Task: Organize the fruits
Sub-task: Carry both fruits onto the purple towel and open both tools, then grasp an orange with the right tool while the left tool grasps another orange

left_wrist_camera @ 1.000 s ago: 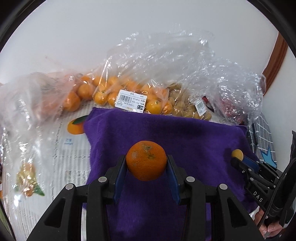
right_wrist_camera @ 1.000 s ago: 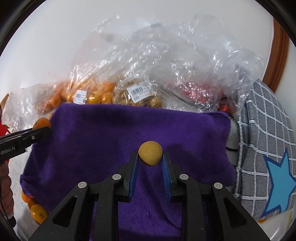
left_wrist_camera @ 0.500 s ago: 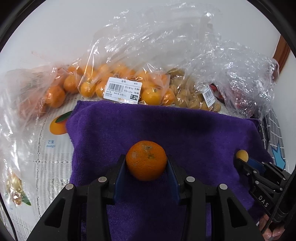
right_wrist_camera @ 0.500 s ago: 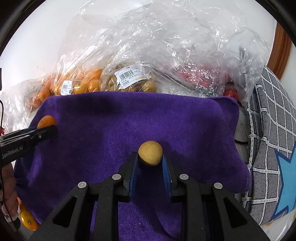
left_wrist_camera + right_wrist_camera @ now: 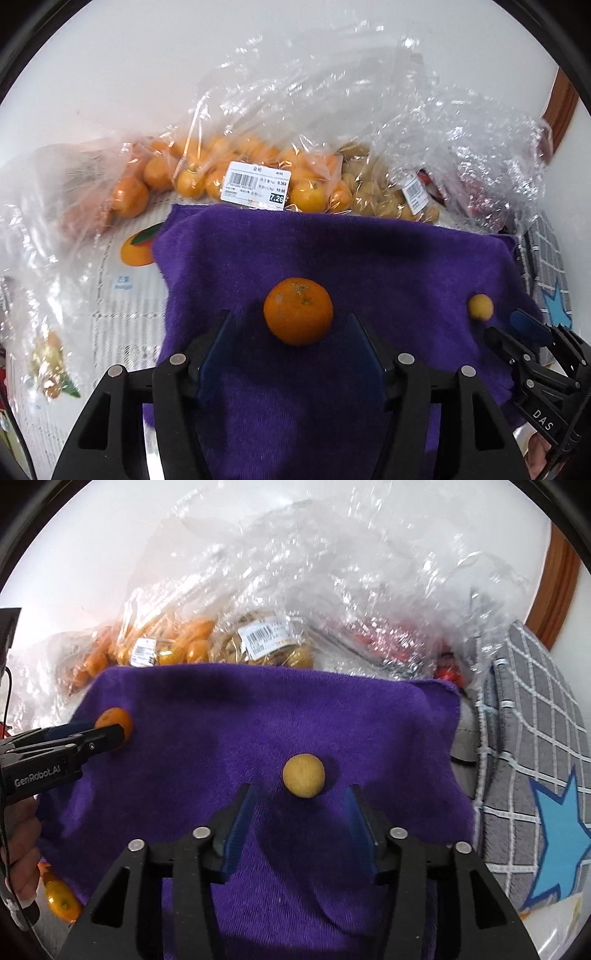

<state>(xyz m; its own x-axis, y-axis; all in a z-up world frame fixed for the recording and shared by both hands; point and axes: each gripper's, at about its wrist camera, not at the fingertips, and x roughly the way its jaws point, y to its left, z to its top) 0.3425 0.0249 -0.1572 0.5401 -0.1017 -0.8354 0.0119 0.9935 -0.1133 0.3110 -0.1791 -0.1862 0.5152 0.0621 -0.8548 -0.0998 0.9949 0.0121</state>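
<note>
An orange tangerine [image 5: 298, 311] lies on the purple towel [image 5: 332, 251], just ahead of my open left gripper [image 5: 288, 332], clear of both fingers. A small yellow-brown round fruit [image 5: 303, 775] lies on the same towel [image 5: 258, 709] between the tips of my open right gripper [image 5: 301, 808], touching neither finger. In the left wrist view the small fruit [image 5: 480, 307] sits at the right, by the right gripper [image 5: 517, 332]. In the right wrist view the tangerine [image 5: 114, 722] sits at the left, behind the left gripper [image 5: 92, 734].
Clear plastic bags of tangerines [image 5: 236, 173] and small brown fruits [image 5: 380, 195] lie along the wall behind the towel, with a bag of red fruit [image 5: 399, 642] further right. A grey checked cushion with a blue star [image 5: 535, 775] lies right of the towel. Loose small oranges [image 5: 61, 901] lie at the lower left.
Both grippers have opened and let go of their fruits, which now rest on the towel. Both grippers had moved forward and down toward the towel.
</note>
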